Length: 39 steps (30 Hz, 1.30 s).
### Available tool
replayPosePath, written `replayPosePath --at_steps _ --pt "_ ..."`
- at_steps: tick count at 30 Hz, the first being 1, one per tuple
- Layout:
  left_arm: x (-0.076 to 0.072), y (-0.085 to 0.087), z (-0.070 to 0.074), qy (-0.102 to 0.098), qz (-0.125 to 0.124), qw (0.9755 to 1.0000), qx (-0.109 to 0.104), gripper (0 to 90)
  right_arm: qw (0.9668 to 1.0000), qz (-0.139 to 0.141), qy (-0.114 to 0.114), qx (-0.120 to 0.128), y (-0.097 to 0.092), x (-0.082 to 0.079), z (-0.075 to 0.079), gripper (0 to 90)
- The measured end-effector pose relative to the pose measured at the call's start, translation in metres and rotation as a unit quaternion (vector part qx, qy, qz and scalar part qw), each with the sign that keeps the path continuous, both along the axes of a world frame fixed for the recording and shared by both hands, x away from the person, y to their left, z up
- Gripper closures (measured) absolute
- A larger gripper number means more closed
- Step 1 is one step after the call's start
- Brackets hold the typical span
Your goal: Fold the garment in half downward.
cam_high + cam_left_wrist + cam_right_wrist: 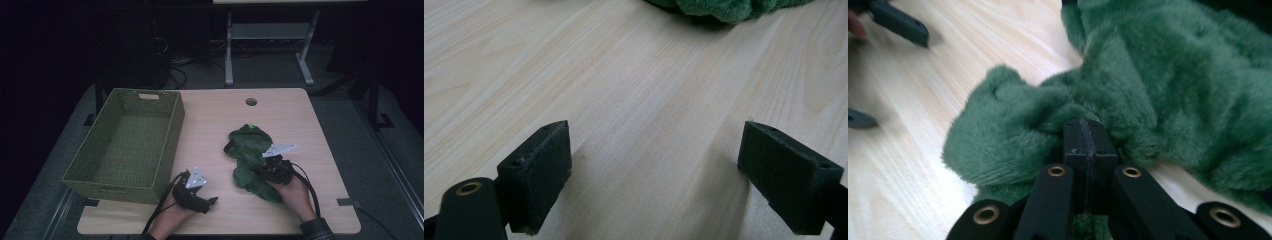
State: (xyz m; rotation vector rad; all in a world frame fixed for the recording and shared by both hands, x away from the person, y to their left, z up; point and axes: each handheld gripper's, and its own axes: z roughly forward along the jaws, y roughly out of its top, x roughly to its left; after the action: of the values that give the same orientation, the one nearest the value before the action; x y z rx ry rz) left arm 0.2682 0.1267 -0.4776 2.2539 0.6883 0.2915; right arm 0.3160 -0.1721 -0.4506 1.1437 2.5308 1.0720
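While right gripper jaws pinch shut on fuzzy green plush cloth, lift slowly toward woven green rectangular basket; keep left gripper open, empty.

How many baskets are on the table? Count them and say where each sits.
1. The green woven basket sits on the table's left side, left of the green plush cloth. Nothing shows inside it, though its near wall hides part of its floor.
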Motion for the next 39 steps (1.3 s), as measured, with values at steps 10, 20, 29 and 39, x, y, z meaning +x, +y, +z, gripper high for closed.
replayPosePath --at_steps 10,20,29,39 --pt "0.000 0.000 0.000 0.000 0.000 1.0000 0.000 13.0 0.9992 0.011 -0.021 -0.034 0.009 -0.004 -0.007 89.8" --pt "0.000 0.000 0.000 -0.001 0.000 1.0000 0.001 12.9 0.9996 -0.009 -0.025 0.011 -0.015 -0.006 0.009 73.3" --pt "0.000 0.001 0.000 0.001 0.000 1.0000 -0.002 14.2 0.9986 -0.032 -0.029 0.030 -0.051 -0.030 0.013 62.7" --pt "0.000 0.001 0.000 0.001 0.000 1.0000 -0.002 14.1 0.9974 -0.050 -0.037 0.037 -0.090 -0.066 0.009 60.1"
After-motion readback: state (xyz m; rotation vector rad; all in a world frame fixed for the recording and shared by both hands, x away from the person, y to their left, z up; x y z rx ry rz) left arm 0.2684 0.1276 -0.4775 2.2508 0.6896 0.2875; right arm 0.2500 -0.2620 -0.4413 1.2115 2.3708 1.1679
